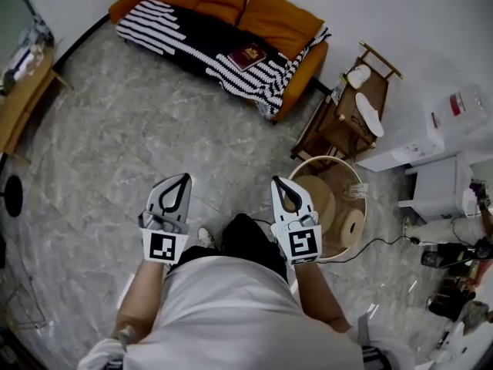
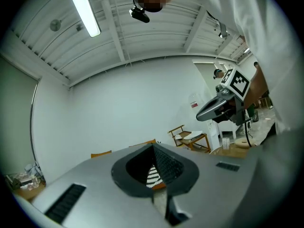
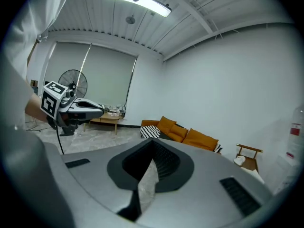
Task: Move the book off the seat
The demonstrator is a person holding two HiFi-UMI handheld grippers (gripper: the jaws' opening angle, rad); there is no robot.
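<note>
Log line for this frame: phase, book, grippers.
phase: pre-grasp | dark red book: on striped blanket, orange sofa | left hand-held gripper: shut, empty | right hand-held gripper: shut, empty

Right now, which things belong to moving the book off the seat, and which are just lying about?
Job: book, orange sofa, striped blanket, left gripper, right gripper.
Lying about: wooden chair, round basket, wooden table, standing fan.

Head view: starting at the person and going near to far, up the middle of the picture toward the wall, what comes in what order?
left tool and right tool side by side → marble floor → striped blanket over the sofa seat → book → orange back cushions
</note>
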